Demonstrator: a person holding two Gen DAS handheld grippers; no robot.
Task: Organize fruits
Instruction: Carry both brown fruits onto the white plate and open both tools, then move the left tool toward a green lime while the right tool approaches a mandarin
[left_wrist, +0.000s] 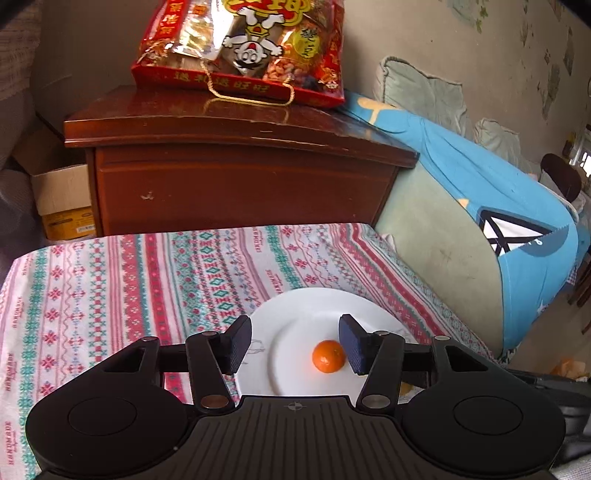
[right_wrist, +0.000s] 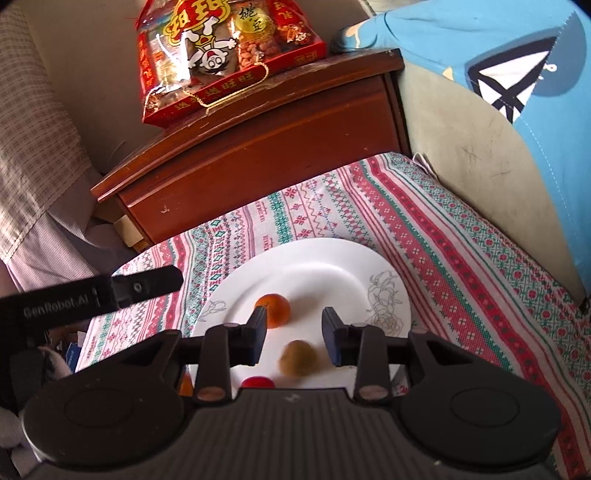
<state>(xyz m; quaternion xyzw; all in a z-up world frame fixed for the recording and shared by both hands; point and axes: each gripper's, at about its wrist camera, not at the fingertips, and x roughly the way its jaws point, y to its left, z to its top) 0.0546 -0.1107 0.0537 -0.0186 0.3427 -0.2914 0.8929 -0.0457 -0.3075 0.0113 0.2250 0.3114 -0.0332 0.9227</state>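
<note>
A white plate (left_wrist: 295, 314) lies on a patterned cloth, and it also shows in the right wrist view (right_wrist: 325, 258). A small orange (left_wrist: 328, 356) sits on it, just inside the right finger of my open, empty left gripper (left_wrist: 295, 345). In the right wrist view the orange (right_wrist: 275, 308) lies beyond the left finger of my open right gripper (right_wrist: 293, 341). A brown kiwi (right_wrist: 297, 358), blurred, sits on the plate below and between the right gripper's fingers, not held. A red fruit (right_wrist: 258, 382) and another orange piece (right_wrist: 185, 386) peek out at the gripper's body. The left gripper's arm (right_wrist: 92, 295) shows at left.
A dark wooden nightstand (left_wrist: 236, 177) stands behind the cloth-covered surface (left_wrist: 110, 288), with a red snack bag (left_wrist: 243, 48) on top. A cardboard box (left_wrist: 62, 199) is to its left. A blue-covered sofa (left_wrist: 498, 192) runs along the right side.
</note>
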